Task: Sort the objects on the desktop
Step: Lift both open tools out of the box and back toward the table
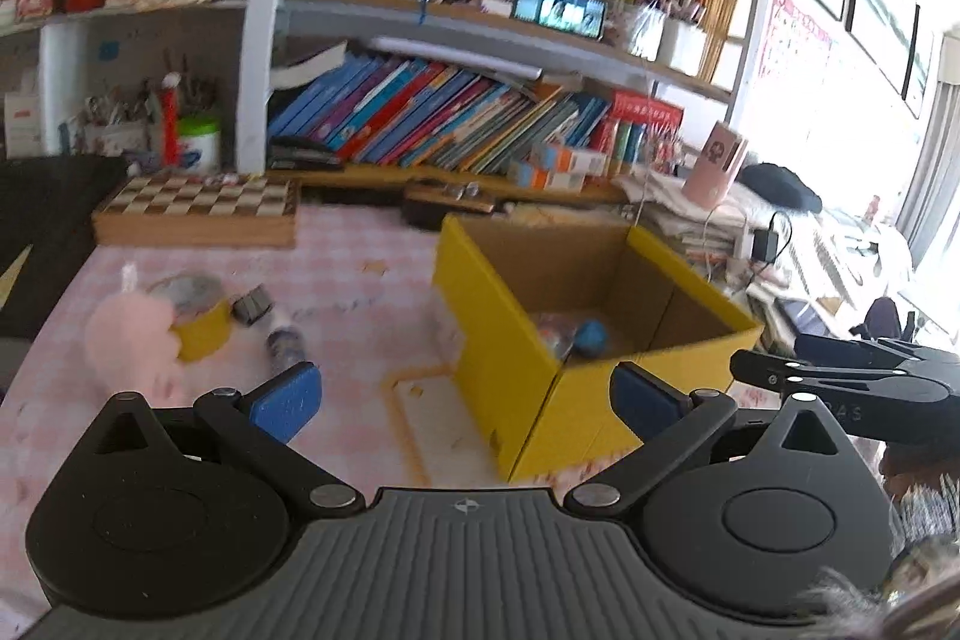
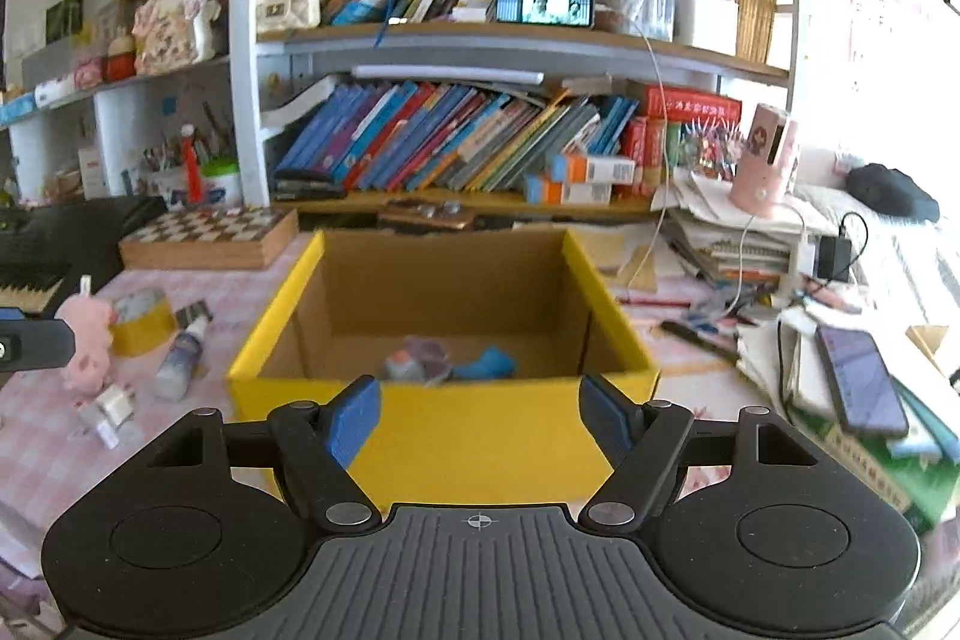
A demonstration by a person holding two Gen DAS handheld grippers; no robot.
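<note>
right now both grippers sit over the pink checked tablecloth (image 2: pixel 36 436) with nothing in them. right gripper (image 2: pixel 480 418) has its blue pads spread wide, nothing between them, and the yellow cardboard box (image 2: pixel 456 436) is straight ahead with its near wall just past the tips. inside the box, beyond the pads, lie a blue thing (image 2: pixel 489 363) and a blurred clear wrapped item (image 2: pixel 414 361). left gripper (image 1: pixel 465 400) is also wide open and empty, the box (image 1: pixel 510 376) corner lies between and ahead of its pads. ahead-left of the left gripper, still on the cloth: pink plush toy (image 1: pixel 132 334), touching a yellow tape roll (image 1: pixel 198 316), then a small grey clip-like item (image 1: pixel 255 304) and a small bottle (image 1: pixel 285 343) lying on its side just beyond the left pad. from the right gripper the same group is off to the left, with a white plug (image 2: pixel 111 409) nearest. a dark phone (image 2: pixel 861 379) rests on a stack of books to the right of the right gripper. chessboard box (image 2: pixel 207 235) and bookshelf (image 2: pixel 480 46) are far ahead, behind the box. right gripper's body shows at the right edge of the left view.
</note>
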